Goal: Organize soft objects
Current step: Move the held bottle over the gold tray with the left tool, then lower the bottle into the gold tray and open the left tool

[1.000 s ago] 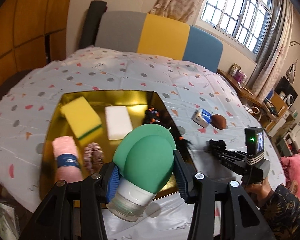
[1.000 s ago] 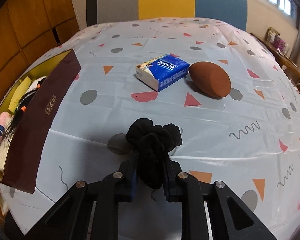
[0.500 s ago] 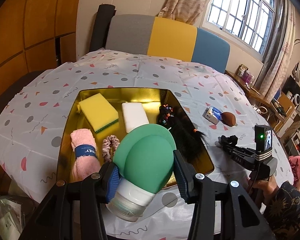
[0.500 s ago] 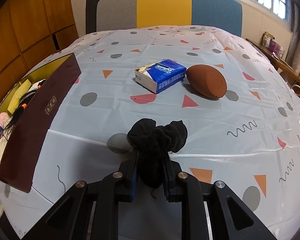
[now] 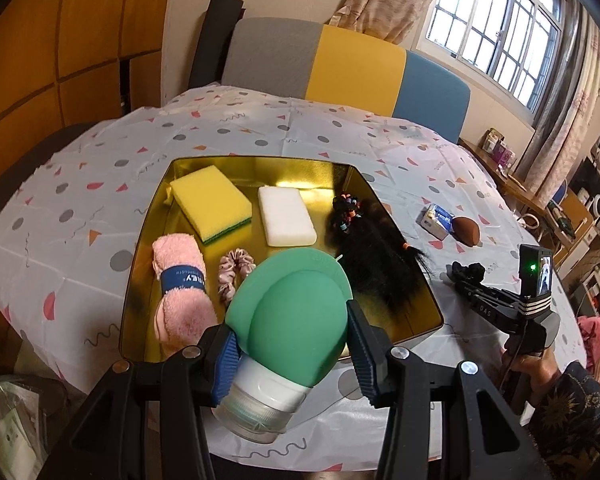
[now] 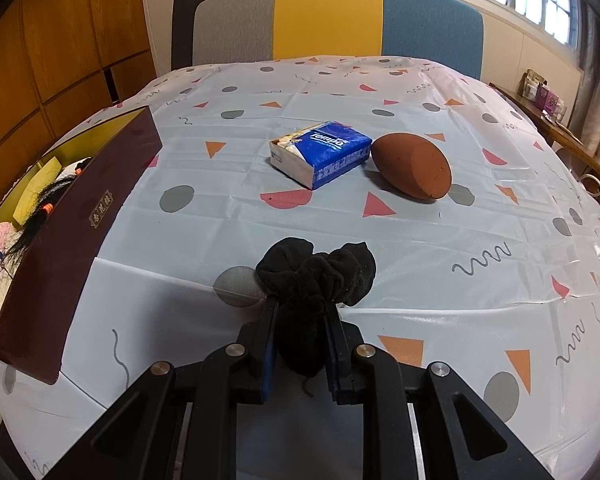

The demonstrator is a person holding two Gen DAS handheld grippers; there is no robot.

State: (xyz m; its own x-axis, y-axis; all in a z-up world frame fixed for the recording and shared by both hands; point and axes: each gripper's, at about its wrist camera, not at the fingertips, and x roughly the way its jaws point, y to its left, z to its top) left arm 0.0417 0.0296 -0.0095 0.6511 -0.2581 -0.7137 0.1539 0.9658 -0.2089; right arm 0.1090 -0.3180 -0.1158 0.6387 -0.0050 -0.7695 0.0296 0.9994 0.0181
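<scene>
The left gripper (image 5: 290, 344) has its jaws clamped on a green squeeze bottle (image 5: 290, 316), blue pads pressing both sides of the soft body, its white cap (image 5: 260, 404) pointing back toward the camera. The bottle hangs above the near edge of a gold tray (image 5: 140, 264).

Inside the tray lie a rolled pink towel (image 5: 178, 284) with a blue band at the near left, a pink scrunchie (image 5: 234, 270) just beside it, a yellow sponge (image 5: 210, 202) and a white sponge (image 5: 286, 216) farther back, and a black hair piece (image 5: 374, 264) with coloured beads along the right side.

The right gripper (image 6: 300, 344) has its jaws clenched on a black scrunchie (image 6: 316, 276), which bunches up above the pads, over the surface (image 6: 440, 260) with its patterned cloth. It is to the right of the tray, whose dark red outer wall shows at the left of that view. Beyond it on the cloth sit a blue tissue pack (image 6: 324, 152) and a brown egg-shaped sponge (image 6: 412, 170), close together.

A hand (image 5: 534, 368) in a dark patterned sleeve (image 5: 572, 408) holds the right gripper's handle.
</scene>
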